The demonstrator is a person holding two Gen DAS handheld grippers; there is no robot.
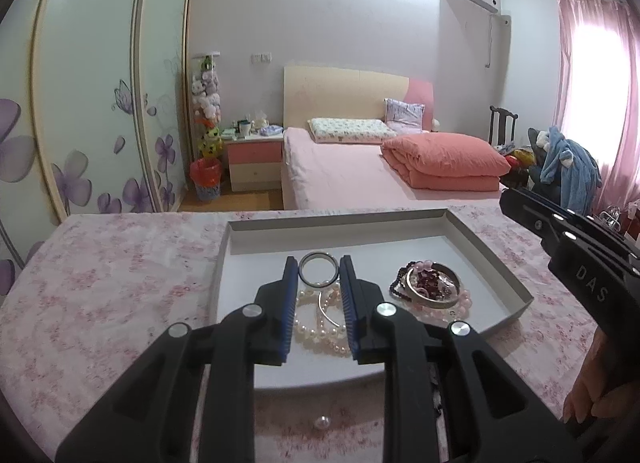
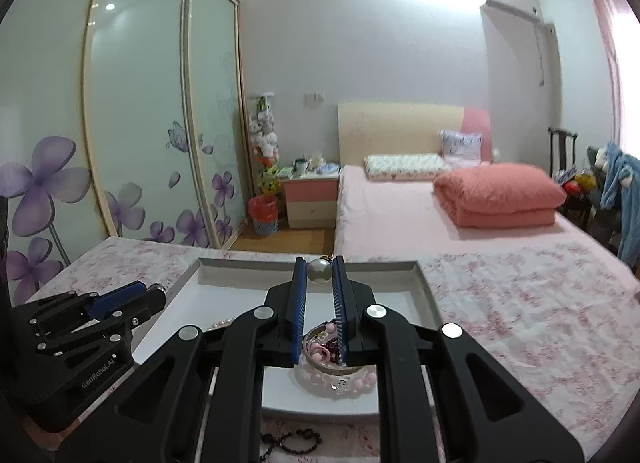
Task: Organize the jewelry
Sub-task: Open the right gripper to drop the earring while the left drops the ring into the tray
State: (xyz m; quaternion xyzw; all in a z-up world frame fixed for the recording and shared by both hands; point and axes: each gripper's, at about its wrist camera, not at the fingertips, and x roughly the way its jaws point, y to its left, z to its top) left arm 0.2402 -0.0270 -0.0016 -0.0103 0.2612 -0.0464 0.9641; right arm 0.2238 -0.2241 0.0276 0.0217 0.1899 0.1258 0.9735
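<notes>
A shallow grey tray (image 1: pixel 494 259) lies on the pink floral cloth. My left gripper (image 1: pixel 318 268) hangs over it, shut on a dark metal bangle (image 1: pixel 308 281) held between the blue pads. Under it in the tray lie a pearl bracelet (image 1: pixel 316 337) and a thin silver bangle (image 1: pixel 334 317). To the right is a heap of pink and dark bead bracelets (image 1: pixel 430 287). In the right wrist view my right gripper (image 2: pixel 319 269) is shut on a large pearl bead (image 2: pixel 319 271) above the tray (image 2: pixel 428 297), with the bead heap (image 2: pixel 324 351) below it.
A loose pearl (image 1: pixel 322 422) and a dark bead string (image 2: pixel 290 439) lie on the cloth in front of the tray. A hand (image 1: pixel 592 391) holds the right gripper (image 1: pixel 560 231). Beyond the table are a bed (image 1: pixel 352 175), a wardrobe (image 1: pixel 92 103) and a nightstand (image 1: pixel 254 159).
</notes>
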